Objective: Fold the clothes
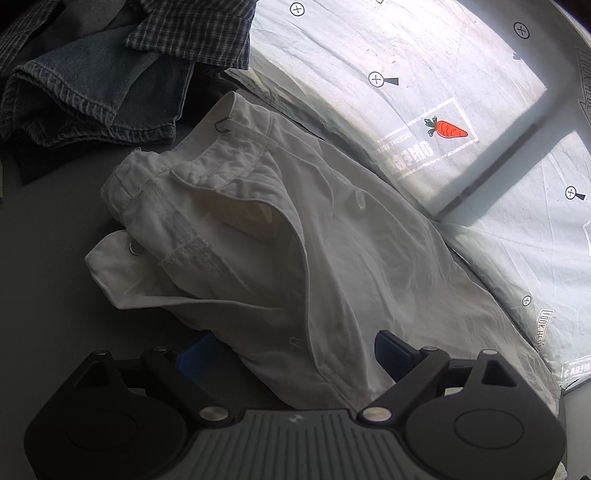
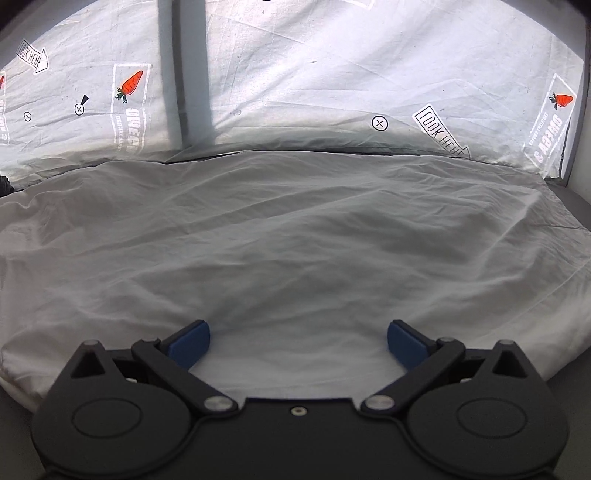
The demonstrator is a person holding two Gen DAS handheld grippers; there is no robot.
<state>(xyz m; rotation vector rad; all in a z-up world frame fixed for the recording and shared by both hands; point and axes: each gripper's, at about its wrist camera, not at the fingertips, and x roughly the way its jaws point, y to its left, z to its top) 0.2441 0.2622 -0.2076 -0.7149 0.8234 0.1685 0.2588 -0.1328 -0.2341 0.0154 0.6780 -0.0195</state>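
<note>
One pair of wrinkled white cotton trousers [image 1: 258, 236] lies on the grey counter [image 1: 44, 295], partly over a printed white sheet [image 1: 424, 55]. Beside its waistband, two garments are heaped: denim jeans [image 1: 92, 96] and a checked shirt [image 1: 195, 33]. Both the left gripper [image 1: 295, 354] and right gripper [image 2: 298, 343] have their jaws spread wide, released, over the trousers.

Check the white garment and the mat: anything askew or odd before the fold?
The white trousers lie rumpled, not flat: the waistband is open and twisted, its snap flap flipped outward. The fabric is wrinkled in the right wrist view. Both the left gripper and right gripper are open. No damage or spill visible.
</note>
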